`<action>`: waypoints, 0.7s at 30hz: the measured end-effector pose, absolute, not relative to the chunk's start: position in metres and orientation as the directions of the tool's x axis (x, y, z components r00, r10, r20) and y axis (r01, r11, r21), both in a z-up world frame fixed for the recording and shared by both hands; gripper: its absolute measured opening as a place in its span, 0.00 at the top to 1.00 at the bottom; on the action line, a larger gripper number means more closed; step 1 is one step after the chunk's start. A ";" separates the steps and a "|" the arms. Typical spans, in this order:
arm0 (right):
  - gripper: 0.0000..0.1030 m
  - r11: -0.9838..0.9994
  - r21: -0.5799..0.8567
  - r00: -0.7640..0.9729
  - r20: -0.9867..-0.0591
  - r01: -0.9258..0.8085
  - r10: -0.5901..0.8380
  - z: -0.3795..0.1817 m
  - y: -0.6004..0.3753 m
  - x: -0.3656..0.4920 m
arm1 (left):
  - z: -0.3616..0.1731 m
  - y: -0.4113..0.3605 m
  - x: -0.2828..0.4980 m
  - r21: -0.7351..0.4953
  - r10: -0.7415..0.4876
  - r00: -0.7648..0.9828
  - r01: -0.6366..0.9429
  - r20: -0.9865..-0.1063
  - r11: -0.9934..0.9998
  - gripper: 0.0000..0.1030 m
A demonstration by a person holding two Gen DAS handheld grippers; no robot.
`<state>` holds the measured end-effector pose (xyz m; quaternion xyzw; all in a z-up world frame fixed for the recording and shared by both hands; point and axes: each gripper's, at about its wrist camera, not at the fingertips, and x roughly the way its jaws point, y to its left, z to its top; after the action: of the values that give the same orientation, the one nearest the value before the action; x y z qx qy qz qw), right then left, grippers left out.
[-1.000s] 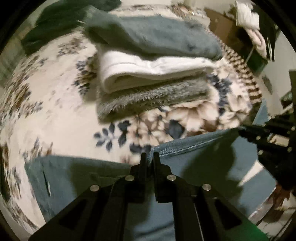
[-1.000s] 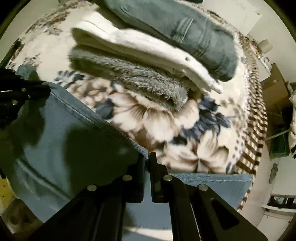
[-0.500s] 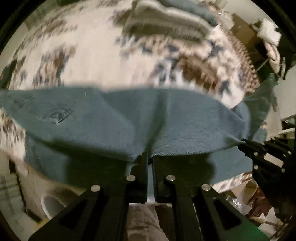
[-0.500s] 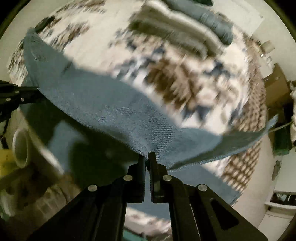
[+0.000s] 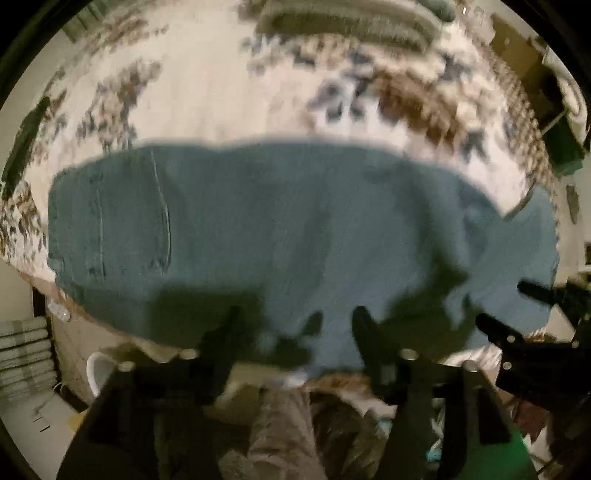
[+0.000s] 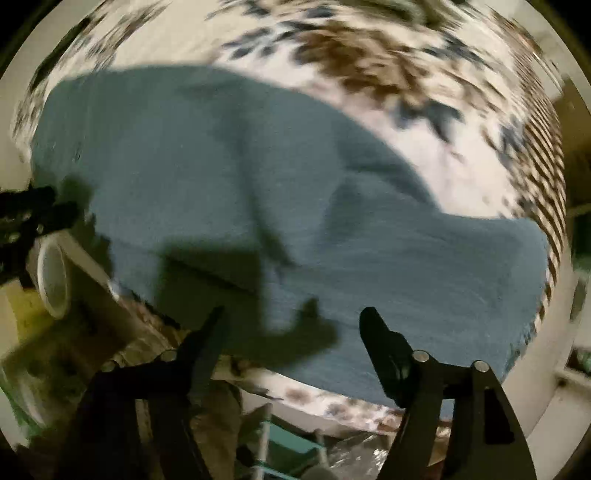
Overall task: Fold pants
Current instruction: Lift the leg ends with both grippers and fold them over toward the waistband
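Floral bedspread (image 5: 207, 85) | jeans (image 5: 295, 229) laid flat | left tongs (image 5: 291, 325), right tongs (image 6: 291, 325) wide open, empty | between folds | next: regrip an edge

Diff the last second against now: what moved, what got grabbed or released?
Both tongs let go of the jeans: a second ago each was shut on the denim edge, now the left tongs and right tongs are open and pulled back toward the near edge of the floral blanket. The jeans now lie spread on it. The stack of folded clothes stayed at the far end.
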<state>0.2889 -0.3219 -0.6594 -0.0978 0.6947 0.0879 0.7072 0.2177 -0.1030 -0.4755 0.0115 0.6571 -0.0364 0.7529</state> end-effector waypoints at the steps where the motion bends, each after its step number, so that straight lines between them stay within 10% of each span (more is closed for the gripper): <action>1: 0.26 0.977 -0.011 0.024 -1.000 -0.215 -0.005 -0.654 -0.333 0.290 | -0.471 -0.109 0.223 -0.035 -0.046 0.154 0.071 -0.987 0.997 0.42; 12: 0.19 0.809 0.121 0.081 -0.993 0.576 0.091 -0.668 -0.520 0.271 | -0.496 -0.177 0.281 -0.066 -0.083 0.153 0.117 -0.985 0.991 0.42; 21: 0.21 0.594 0.194 0.167 -0.981 0.781 0.101 -0.716 -0.577 0.238 | -0.514 -0.220 0.286 -0.031 -0.057 0.135 0.182 -0.989 0.983 0.42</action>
<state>0.2379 -0.5772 -0.7155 0.3720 0.5930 -0.2546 0.6672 0.2860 -0.2197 -0.5136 0.0479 0.6527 -0.0793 0.7520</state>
